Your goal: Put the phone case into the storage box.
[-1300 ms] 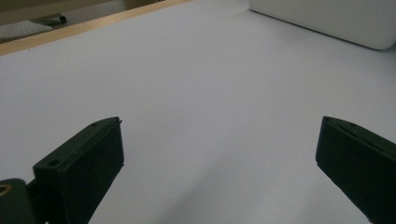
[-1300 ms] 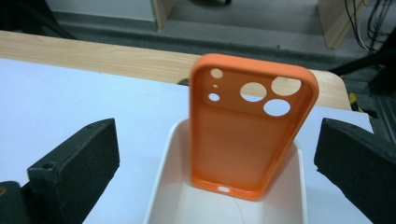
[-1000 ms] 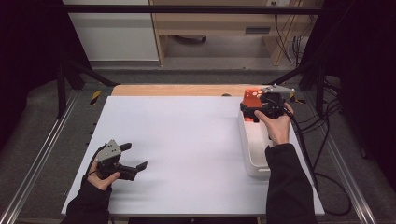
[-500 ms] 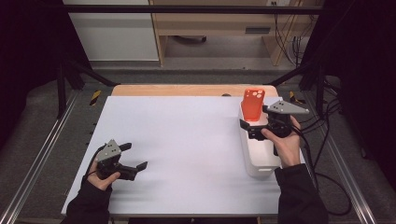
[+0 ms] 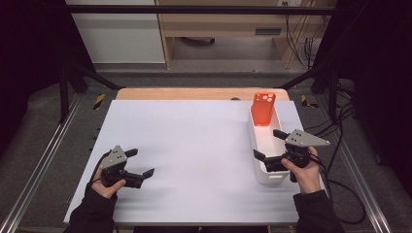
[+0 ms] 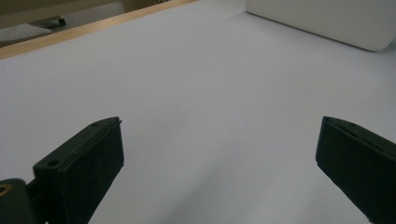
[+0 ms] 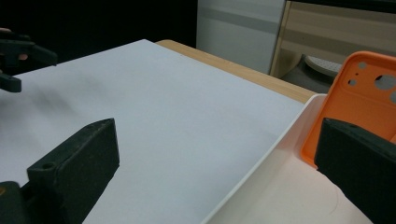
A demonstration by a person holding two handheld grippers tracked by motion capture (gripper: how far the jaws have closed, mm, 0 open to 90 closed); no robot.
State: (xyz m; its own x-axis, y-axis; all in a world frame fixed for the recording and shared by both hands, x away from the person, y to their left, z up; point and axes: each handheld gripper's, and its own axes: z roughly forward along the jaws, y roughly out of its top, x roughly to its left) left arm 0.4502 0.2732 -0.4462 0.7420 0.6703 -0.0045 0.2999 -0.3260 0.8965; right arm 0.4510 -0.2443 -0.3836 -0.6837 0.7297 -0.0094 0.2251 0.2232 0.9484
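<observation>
An orange phone case (image 5: pixel 263 108) stands upright in the far end of a long white tray (image 5: pixel 256 145), leaning against its far wall, at about 2 o'clock on the white table (image 5: pixel 194 141). The right gripper (image 5: pixel 269 148) hovers over the near half of that tray, at about 4 o'clock on the table, its jaws spread wide and holding nothing. In the right gripper view the case (image 7: pixel 362 102) rises just beyond the right jaw, with camera cutouts showing at its top, and the tray's rim (image 7: pixel 261 172) runs between the two jaws. The left gripper (image 5: pixel 141 162) sits low at about 8 o'clock, well apart from the tray, its jaws also spread and empty over the bare tabletop (image 6: pixel 196 102). In the left gripper view the tray's white wall (image 6: pixel 327 21) shows far off at 1 o'clock.
</observation>
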